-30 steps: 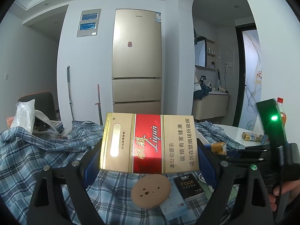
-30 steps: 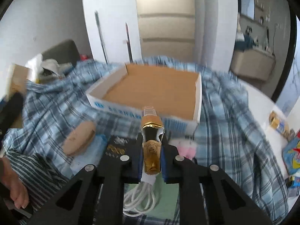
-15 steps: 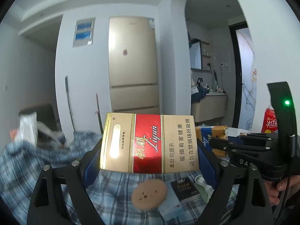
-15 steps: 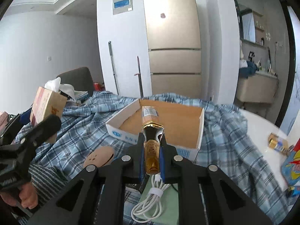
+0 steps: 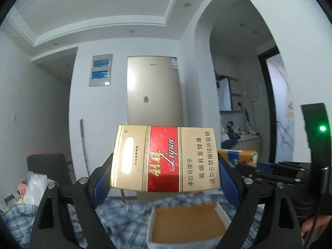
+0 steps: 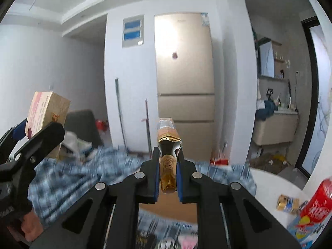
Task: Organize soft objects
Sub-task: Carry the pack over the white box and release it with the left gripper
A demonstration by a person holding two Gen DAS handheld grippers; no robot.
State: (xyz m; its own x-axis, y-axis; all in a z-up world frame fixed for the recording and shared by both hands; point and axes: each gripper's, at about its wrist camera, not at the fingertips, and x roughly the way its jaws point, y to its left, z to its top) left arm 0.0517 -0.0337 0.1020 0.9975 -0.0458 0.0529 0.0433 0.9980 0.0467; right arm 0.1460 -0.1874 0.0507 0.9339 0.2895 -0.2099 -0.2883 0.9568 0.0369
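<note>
Both hands had lifted since the earlier frame, so the plaid cloth sank low in view. The left gripper (image 5: 165,178) was spread wide, clamping the gold-and-red cigarette pack (image 5: 165,158) by its ends, long axis crosswise. The open cardboard box (image 5: 186,226) sat right below it. The right gripper (image 6: 168,176) was pinched tight on a crumpled gold packet (image 6: 167,145) pointing forward.

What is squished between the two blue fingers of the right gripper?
A crumpled gold soft cigarette pack, torn open at the top, sits clamped in the right gripper. The right wrist view shows it.
</note>
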